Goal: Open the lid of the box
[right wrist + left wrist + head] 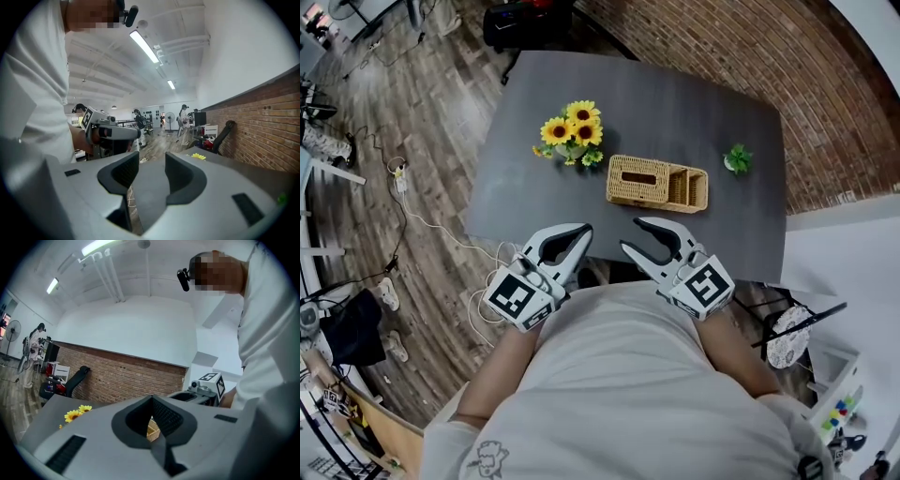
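Box point(657, 184), wicker, lid point(638, 178) down, sits mid-tabletop point(675, 103) with long axis across the view, ahead of right gripper point(632, 234), the nearer one, jaws parted on nothing, and left gripper point(581, 231), tips together, empty, offset left

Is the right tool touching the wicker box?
No, the right tool is near the table edge, apart from the wicker box.

No lettering or numbers were legible; only black-and-white square markers point(514, 298) showed, on the left hand-held gripper point(579, 230) and right hand-held gripper point(633, 234).
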Available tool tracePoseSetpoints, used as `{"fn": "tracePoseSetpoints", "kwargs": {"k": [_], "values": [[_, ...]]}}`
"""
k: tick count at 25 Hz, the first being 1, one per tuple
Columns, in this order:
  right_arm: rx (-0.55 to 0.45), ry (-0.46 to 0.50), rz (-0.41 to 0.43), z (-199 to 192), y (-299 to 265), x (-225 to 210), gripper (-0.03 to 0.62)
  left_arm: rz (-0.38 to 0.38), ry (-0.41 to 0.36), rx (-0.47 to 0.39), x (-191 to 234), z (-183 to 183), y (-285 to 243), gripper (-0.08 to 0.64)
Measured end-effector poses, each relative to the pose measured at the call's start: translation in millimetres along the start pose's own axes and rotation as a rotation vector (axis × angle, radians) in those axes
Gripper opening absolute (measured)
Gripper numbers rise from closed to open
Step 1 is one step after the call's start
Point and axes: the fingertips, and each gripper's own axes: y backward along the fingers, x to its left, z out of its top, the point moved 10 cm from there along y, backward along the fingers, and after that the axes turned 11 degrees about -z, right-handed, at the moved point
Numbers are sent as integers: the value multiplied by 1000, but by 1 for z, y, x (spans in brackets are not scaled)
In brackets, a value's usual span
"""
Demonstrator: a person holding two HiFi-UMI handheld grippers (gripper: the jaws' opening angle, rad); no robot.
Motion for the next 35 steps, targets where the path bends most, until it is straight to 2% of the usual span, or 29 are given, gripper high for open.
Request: {"fn": "tracePoseSetpoints", "kwargs": {"k": [6, 10, 16, 22, 29, 35], "values": [[35, 0, 11, -13, -13, -22, 183, 37, 41, 13, 20, -6, -2, 11], [77, 2, 17, -27, -25, -45, 183, 35, 59, 44, 30, -12, -14, 11], [209, 9, 32, -67, -46, -82, 186, 23, 87, 106, 48, -27, -38, 11], [311, 53, 58, -99, -69, -111, 200, 48, 92, 161, 76, -48, -63, 11], [430, 67, 104, -139, -98, -135, 239, 71, 140, 215, 103, -75, -83, 11], [531, 152, 156, -168, -116, -139, 272, 89, 170, 251, 122, -99, -98, 11]]}}
